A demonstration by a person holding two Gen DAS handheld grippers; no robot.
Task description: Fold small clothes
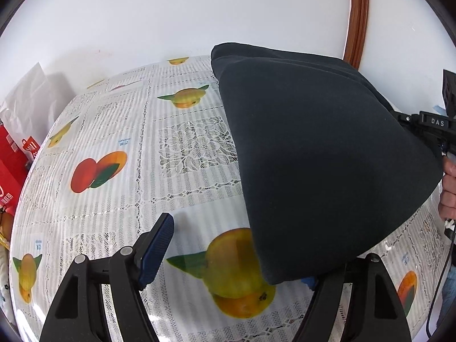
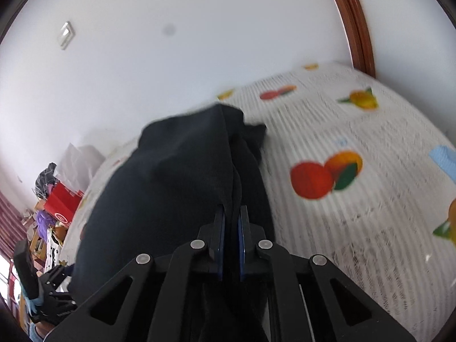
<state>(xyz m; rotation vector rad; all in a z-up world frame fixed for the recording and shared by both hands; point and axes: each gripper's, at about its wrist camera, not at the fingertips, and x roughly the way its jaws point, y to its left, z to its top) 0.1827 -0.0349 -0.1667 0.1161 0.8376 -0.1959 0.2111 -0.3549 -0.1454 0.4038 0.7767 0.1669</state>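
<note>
A dark navy garment (image 1: 319,154) lies on the fruit-print tablecloth (image 1: 176,142), its right side lifted off the table. My right gripper (image 2: 231,213) is shut on a bunched fold of this garment (image 2: 171,176), and the cloth hangs away from its blue pads. In the left wrist view, that right gripper (image 1: 427,125) shows at the right edge, with a hand (image 1: 449,188) on its handle. My left gripper (image 1: 236,253) stands open low over the table. Its left finger (image 1: 156,245) is bare. The garment's near corner drapes over its right finger, which is mostly hidden.
Red bags (image 1: 14,156) and a white bag (image 1: 25,97) stand off the table's left side. More clutter (image 2: 48,216) is piled there. A wooden door frame (image 1: 357,17) rises behind the table. A light blue item (image 2: 444,162) lies on the cloth at far right.
</note>
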